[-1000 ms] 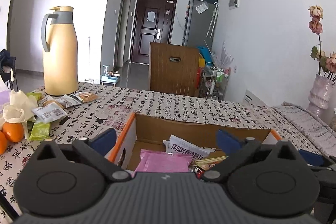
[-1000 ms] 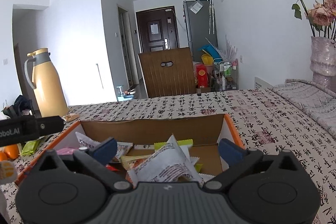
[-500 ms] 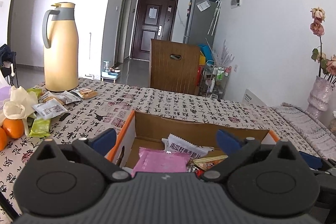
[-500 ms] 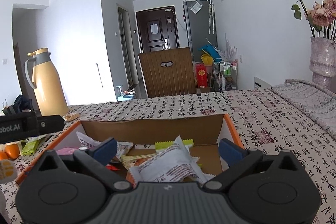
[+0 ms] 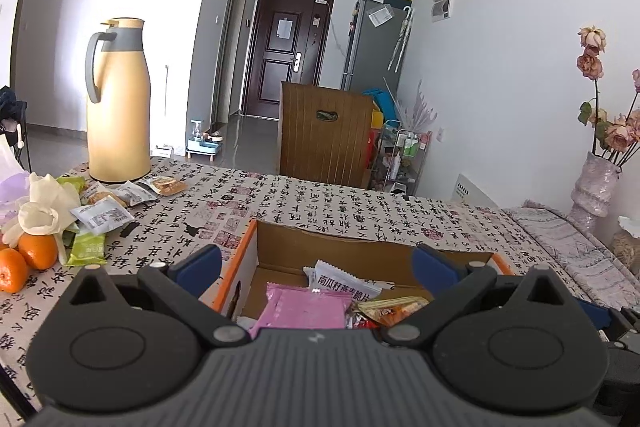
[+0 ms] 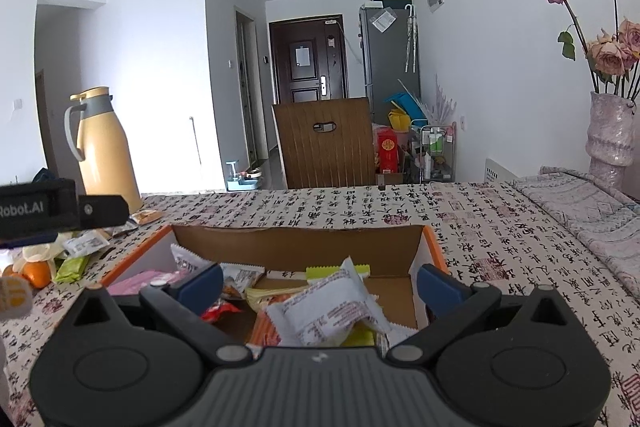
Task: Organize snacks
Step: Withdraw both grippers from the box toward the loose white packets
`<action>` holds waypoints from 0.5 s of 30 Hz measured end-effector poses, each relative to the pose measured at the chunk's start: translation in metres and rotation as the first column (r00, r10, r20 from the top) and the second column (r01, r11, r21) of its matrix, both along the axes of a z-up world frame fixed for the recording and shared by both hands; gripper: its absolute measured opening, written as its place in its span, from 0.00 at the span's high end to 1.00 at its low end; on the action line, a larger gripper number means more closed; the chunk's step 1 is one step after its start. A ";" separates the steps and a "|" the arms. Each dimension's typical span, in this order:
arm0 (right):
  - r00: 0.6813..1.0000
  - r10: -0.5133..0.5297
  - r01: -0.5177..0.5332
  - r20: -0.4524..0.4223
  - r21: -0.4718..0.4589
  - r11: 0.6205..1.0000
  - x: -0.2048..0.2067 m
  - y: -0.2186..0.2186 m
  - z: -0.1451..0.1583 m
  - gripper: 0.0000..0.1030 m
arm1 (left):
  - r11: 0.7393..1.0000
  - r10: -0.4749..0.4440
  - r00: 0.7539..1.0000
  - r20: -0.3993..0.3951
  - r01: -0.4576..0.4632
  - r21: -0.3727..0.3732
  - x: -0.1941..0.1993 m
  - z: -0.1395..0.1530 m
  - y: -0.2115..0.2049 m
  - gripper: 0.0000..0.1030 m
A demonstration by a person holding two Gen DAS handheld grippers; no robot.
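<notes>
White walls and a dark door (image 5: 286,59) at twelve o'clock close off the room, with a grey fridge (image 5: 374,47) toward one o'clock and a wooden chair back (image 5: 324,135) against the table's far edge. Calligraphy-print cloth covers the table (image 5: 320,203).

Near its front edge sits an open cardboard box (image 6: 296,241) with orange rims, partly filled with snack packets: a pink packet (image 5: 304,309), a white packet with printed characters (image 5: 344,281), and a crumpled white wrapper (image 6: 332,307) lying on top of the heap.

Both grippers hover just behind the box, fingers spread wide and holding nothing: the left gripper (image 5: 316,261) over its nine o'clock side, the right gripper (image 6: 320,281) over the middle.

Only the left view shows clearly the loose packets (image 5: 104,215) still on the cloth at nine o'clock, beside oranges (image 5: 38,251) and the yellow thermos jug (image 5: 118,103). The right view shows the box's three o'clock wall, the tall vase of dried roses (image 6: 610,131) at two o'clock, and part of the left gripper's body at nine.
</notes>
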State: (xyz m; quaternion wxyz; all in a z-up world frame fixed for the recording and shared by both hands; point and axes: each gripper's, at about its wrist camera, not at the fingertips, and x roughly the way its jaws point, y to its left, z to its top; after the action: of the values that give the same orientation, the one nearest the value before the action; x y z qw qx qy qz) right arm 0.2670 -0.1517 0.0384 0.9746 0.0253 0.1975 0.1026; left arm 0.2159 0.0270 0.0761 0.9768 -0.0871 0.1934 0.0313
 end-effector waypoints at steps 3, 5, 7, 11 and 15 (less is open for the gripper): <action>1.000 0.008 -0.008 0.000 -0.006 1.000 -0.011 0.000 0.002 0.00 | 1.000 -0.003 1.000 -0.003 0.003 0.001 -0.009 0.002 0.002 0.00; 1.000 0.015 -0.015 -0.001 -0.012 1.000 -0.018 0.000 0.003 0.00 | 1.000 -0.004 1.000 -0.004 0.004 0.005 -0.017 0.003 0.003 0.00; 1.000 0.021 -0.021 -0.002 -0.016 1.000 -0.026 0.001 0.003 0.00 | 1.000 -0.009 1.000 -0.005 0.009 0.006 -0.024 0.003 0.005 0.00; 0.999 0.031 -0.031 -0.010 -0.029 0.999 -0.041 0.001 0.001 0.00 | 1.000 -0.019 1.000 -0.016 0.019 0.008 -0.038 0.000 0.008 0.00; 0.999 0.040 -0.041 -0.033 -0.029 0.999 -0.056 0.002 -0.004 0.00 | 1.000 -0.028 0.999 -0.039 0.028 0.012 -0.051 -0.008 0.013 0.00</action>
State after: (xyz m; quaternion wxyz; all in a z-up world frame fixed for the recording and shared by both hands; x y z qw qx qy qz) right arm 0.2106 -0.1498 0.0340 0.9693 0.0087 0.2152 0.1191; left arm 0.1652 0.0403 0.0683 0.9737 -0.0776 0.2132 0.0206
